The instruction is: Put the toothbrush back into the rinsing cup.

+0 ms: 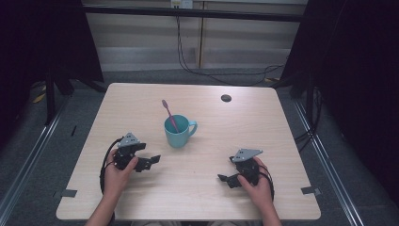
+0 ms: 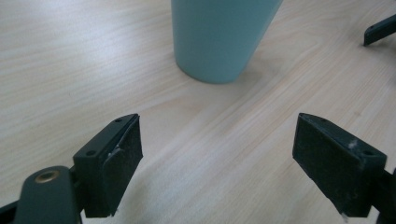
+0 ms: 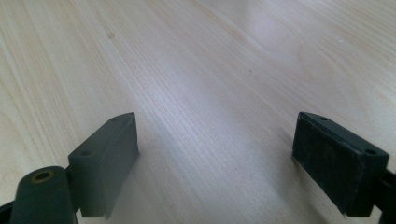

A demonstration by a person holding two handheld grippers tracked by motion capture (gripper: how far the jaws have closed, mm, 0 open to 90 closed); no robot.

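Observation:
A teal mug [image 1: 178, 131] stands near the middle of the light wooden table [image 1: 141, 103], its handle to the right. A pink toothbrush [image 1: 170, 116] leans inside it, its head up and to the left. My left gripper [image 1: 149, 161] rests low at the front left, jaws wide open and empty, aimed at the mug [image 2: 219, 37] a short way ahead. My right gripper [image 1: 225, 179] sits at the front right, also open with nothing between its jaws, over bare wood [image 3: 210, 93].
A small dark round hole [image 1: 226, 98] marks the table's far right part. Black cables [image 1: 207, 70] lie on the floor beyond the far edge. Dark stands and curtains flank both sides. The other gripper's jaw tip [image 2: 380, 29] shows at the upper right of the left gripper view.

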